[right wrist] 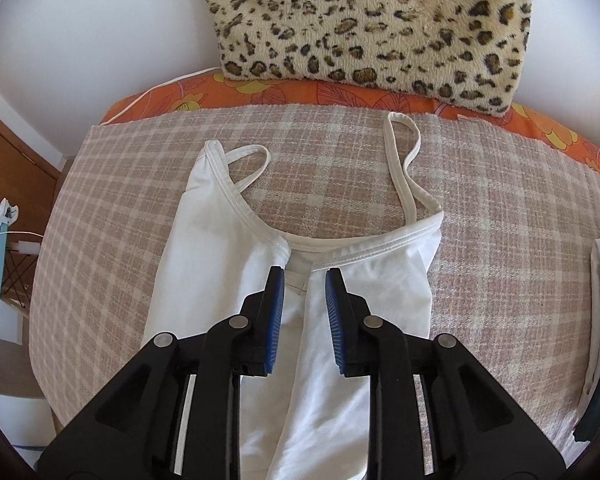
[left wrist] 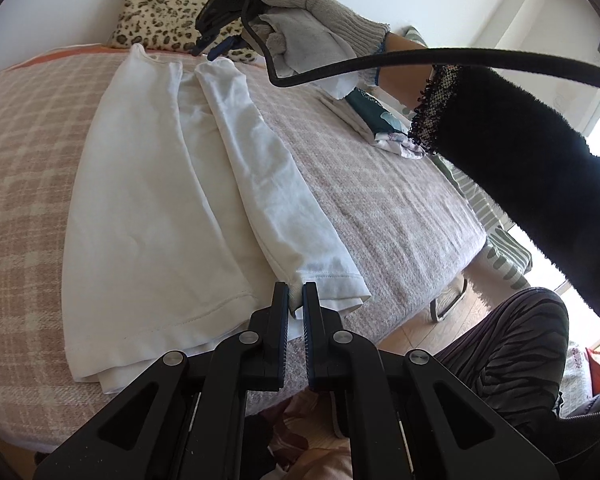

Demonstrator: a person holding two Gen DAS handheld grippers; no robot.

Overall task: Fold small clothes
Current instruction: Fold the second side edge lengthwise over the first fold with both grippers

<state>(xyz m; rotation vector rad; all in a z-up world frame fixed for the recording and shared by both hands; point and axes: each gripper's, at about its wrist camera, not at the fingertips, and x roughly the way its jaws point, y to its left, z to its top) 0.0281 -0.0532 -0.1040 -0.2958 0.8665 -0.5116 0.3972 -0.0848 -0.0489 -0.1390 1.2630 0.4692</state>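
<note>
A white strappy camisole (left wrist: 160, 184) lies lengthwise on the plaid blanket (left wrist: 24, 152), its two long sides folded in toward the middle. My left gripper (left wrist: 296, 292) is shut on the hem corner of the right folded flap at the near end. My right gripper (right wrist: 305, 276) is open, just above the neckline of the camisole (right wrist: 228, 248), where the two flaps meet; nothing is between its pads. In the left wrist view the right gripper (left wrist: 208, 46) hovers over the strap end, held by a gloved hand (left wrist: 304, 12).
A leopard-print cushion (right wrist: 372, 20) leans on the wall behind the blanket, over an orange floral sheet (right wrist: 260, 94). Folded clothes (left wrist: 374, 122) lie at the right side. A cable (left wrist: 440, 58) crosses the left wrist view. The person's knee (left wrist: 512, 352) is at the bed's near edge.
</note>
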